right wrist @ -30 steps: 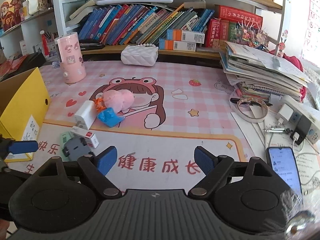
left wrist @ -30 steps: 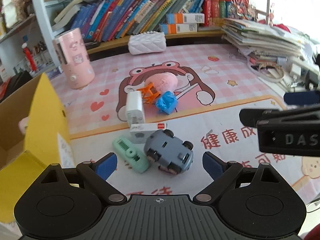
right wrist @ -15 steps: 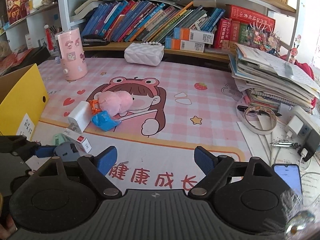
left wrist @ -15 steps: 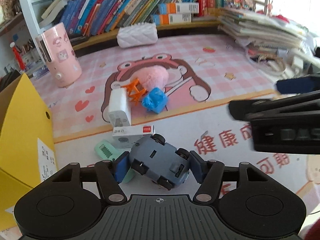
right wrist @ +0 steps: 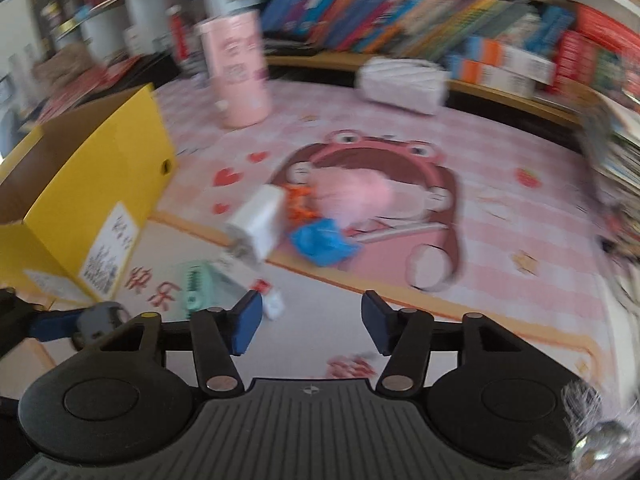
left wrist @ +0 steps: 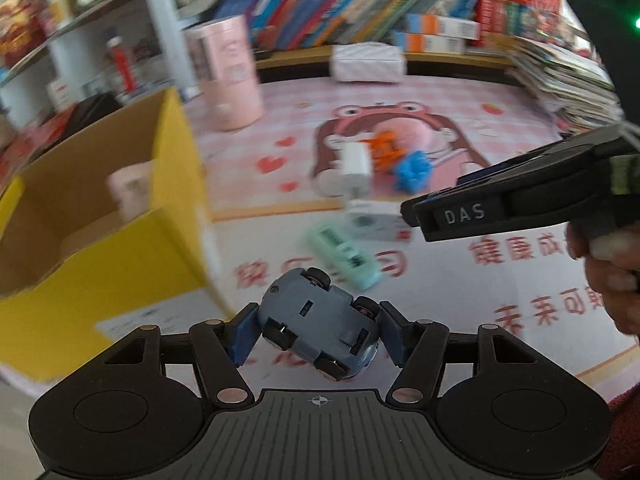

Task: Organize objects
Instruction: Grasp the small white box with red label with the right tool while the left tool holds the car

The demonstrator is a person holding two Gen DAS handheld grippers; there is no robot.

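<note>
My left gripper is shut on a grey-blue toy car, held upside down above the mat beside the open yellow box. A pink item lies in the box. On the mat lie a mint green comb-like piece, a small white box, a white charger, an orange clip, a blue crumpled thing and a pink plush. My right gripper is open and empty above the mat, and it shows from the side in the left wrist view.
A pink cylinder cup and a white quilted pouch stand at the back of the mat. Books fill the shelf behind. A paper stack sits at the right. Both views are motion-blurred.
My left gripper closed on the toy car, lifted it and swung left toward the yellow box. My right gripper moved left and forward over the mat.
</note>
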